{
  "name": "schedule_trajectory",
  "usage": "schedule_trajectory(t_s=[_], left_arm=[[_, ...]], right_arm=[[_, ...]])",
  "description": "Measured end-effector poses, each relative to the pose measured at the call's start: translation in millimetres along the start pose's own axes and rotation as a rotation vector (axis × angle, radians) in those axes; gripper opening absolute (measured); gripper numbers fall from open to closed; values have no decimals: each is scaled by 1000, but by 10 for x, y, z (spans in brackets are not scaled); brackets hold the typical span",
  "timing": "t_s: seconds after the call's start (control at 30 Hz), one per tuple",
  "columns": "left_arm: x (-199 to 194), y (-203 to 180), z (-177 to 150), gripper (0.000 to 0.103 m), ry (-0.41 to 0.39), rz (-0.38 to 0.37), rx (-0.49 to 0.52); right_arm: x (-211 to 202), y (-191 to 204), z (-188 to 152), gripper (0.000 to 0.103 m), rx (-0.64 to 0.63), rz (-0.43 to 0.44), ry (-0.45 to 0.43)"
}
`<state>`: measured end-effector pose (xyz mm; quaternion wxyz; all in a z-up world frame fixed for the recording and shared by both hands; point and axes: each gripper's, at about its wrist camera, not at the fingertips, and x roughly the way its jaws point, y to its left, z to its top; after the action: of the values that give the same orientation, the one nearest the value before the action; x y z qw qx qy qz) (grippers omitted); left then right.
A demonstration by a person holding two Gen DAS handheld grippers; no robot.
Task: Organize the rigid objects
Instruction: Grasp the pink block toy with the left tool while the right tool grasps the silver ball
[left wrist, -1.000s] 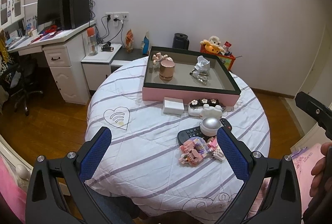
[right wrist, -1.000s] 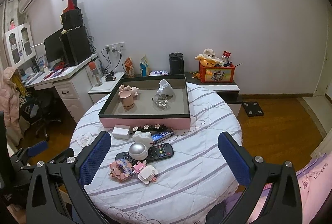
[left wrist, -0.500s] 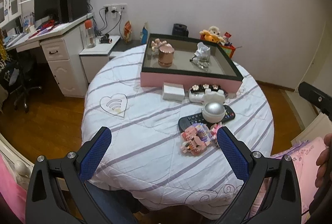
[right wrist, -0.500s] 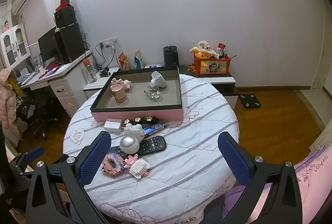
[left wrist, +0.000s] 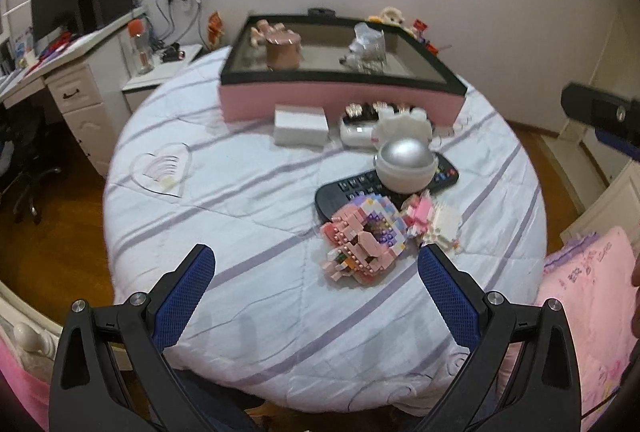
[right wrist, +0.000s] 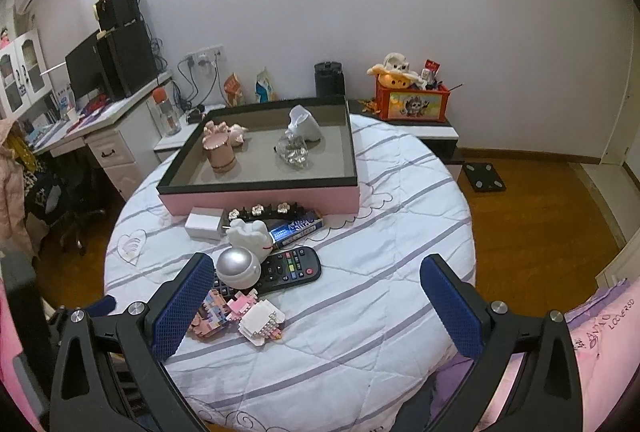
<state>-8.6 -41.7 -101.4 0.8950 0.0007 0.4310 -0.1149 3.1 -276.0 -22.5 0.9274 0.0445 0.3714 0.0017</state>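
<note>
Pink cushion reads, perhaps, "LOOERSD"; nothing else legible.

Both wrist views look down and forward over the round table toward the back wall, each framed by its own tongs. The left view sits nearer and lower; the right stands further back and higher. Both share the tray and remote.

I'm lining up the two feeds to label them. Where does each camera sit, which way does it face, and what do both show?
Left wrist: on the left gripper, jaws open, looking down over the round table at the pink brick model; its own blue fingers show.
Right wrist: on the right gripper, jaws open, facing the table and far wall; its own fingers show.
Shared: pink tray, remote, silver ball.
</note>
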Motion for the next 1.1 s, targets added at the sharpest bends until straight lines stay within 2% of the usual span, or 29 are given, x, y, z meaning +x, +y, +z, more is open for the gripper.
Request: schedule_trajectory(t_s=[0.23,0.5,0.6,0.67,0.73,0.77,0.83,0.87,1.0,1.07,1.1], left_arm=[[387,-19,-2,102,55,-46,-13],[583,-45,50,101,30,-87,-29],[573,-7,62,88,8,-102,-39],[561,42,72,66,1,-106,-50],[551,93,74,57,-1,-119,-55],[544,115,73,50,-1,-125,-59],[528,154,63,43,-1,-132,-64],[520,167,58,42,-3,-135,-65],[494,178,34,46,-5,-111,-48],[475,168,17,82,-3,-82,-40],[464,166,8,90,-7,-80,-39]], right_arm=[[326,47,11,103,-7,-1,55],[680,105,26,103,-14,12,111],[782,126,23,103,-20,19,127],[853,146,28,103,-24,26,135],[912,171,30,103,-27,32,142],[954,200,26,103,-31,43,148],[1003,263,16,103,-42,54,155],[1035,313,11,103,-52,61,158],[1130,458,-13,103,-78,76,172],[1159,514,-19,103,-85,81,174],[1176,531,-22,103,-89,84,175]])
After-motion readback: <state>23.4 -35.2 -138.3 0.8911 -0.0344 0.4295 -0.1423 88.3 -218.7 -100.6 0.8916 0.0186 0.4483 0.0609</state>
